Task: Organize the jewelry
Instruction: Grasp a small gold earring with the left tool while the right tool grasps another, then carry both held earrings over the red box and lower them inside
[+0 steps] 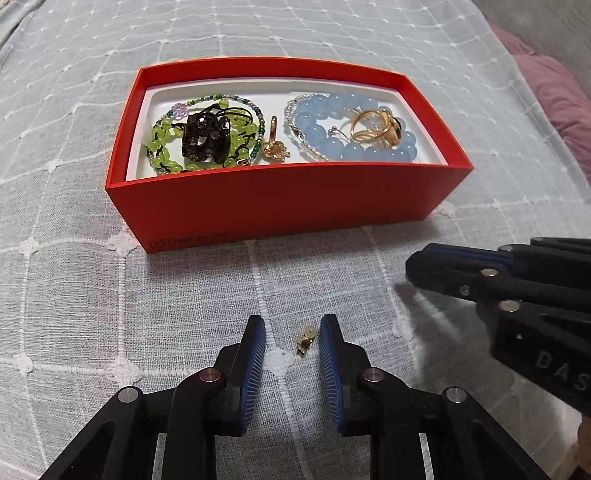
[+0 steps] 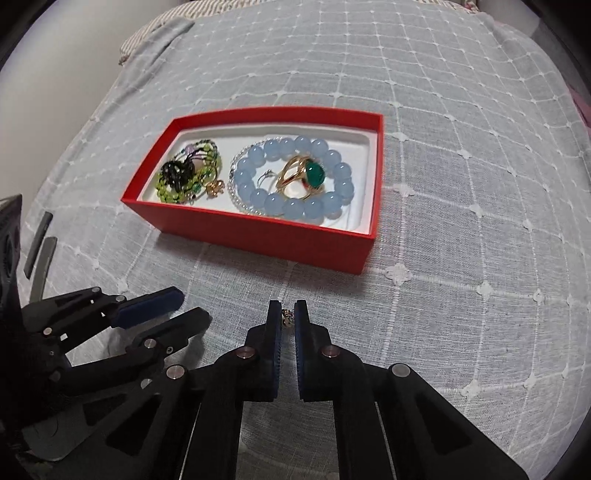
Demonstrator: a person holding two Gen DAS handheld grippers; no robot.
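A red box (image 1: 280, 199) (image 2: 258, 236) with a white liner stands on the grey quilted cloth. Its left half holds a green bead bracelet (image 1: 166, 147) (image 2: 166, 192), a black hair clip (image 1: 207, 138) (image 2: 177, 173) and a small gold piece (image 1: 275, 149). Its right half holds a blue bead bracelet (image 1: 354, 147) (image 2: 295, 177) and a gold ring with a green stone (image 2: 314, 173) (image 1: 380, 127). My left gripper (image 1: 291, 332) is open around a small gold earring (image 1: 306, 339) lying on the cloth. My right gripper (image 2: 288, 314) is shut on a small gold piece (image 2: 287, 318) at its fingertips.
The right gripper shows in the left wrist view (image 1: 417, 266) at the right edge, and the left gripper shows in the right wrist view (image 2: 184, 306) at lower left. A pink pillow (image 1: 554, 92) lies at the far right. Striped fabric (image 2: 155, 29) lies at the far edge.
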